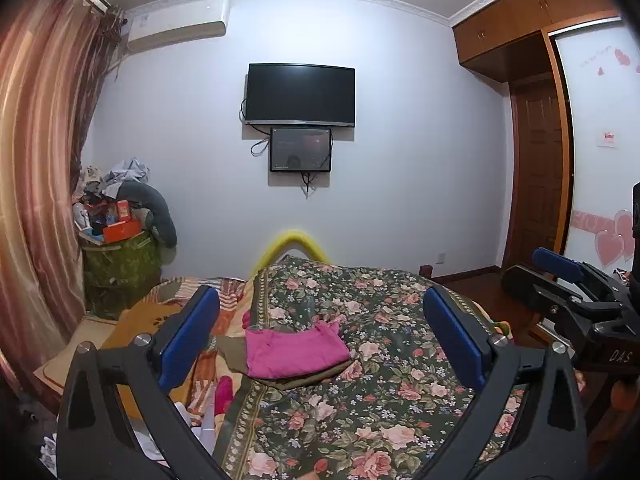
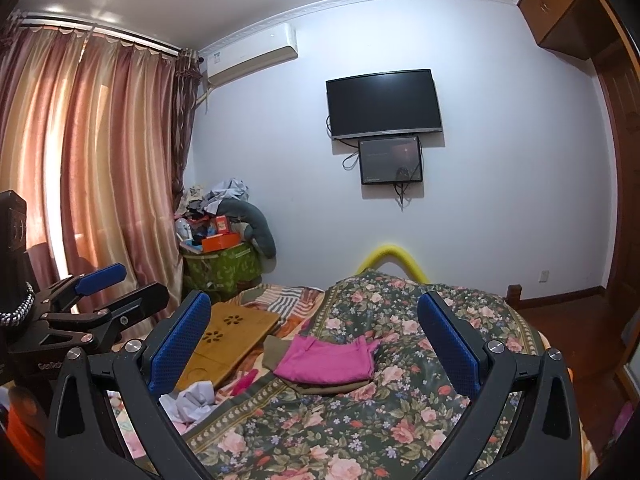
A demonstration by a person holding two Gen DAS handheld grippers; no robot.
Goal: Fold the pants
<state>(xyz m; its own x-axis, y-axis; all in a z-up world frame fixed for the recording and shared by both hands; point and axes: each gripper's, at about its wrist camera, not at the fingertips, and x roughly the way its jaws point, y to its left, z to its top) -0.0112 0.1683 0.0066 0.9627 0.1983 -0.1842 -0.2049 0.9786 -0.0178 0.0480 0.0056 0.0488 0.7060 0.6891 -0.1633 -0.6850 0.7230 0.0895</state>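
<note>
1. The left claw [image 1: 320,344] is held above the bed, its blue pads spread wide apart with nothing between them.
2. The right claw [image 2: 316,344] is likewise spread wide and holds nothing; in the left wrist view it appears at the right edge of the frame.
3. The pink pants [image 1: 294,348] lie folded at the centre of the frame, on top of an olive-brown folded garment [image 1: 308,378].
4. Both garments rest on the floral bedspread [image 1: 400,360], apart from either claw.
5. A wooden lap tray [image 2: 224,344] lies on the bed, at lower left in the right wrist view.
6. A television [image 1: 300,94] hangs on the far wall, centre frame.
7. Pink curtains [image 2: 88,152] fill the left of the frame.
</note>
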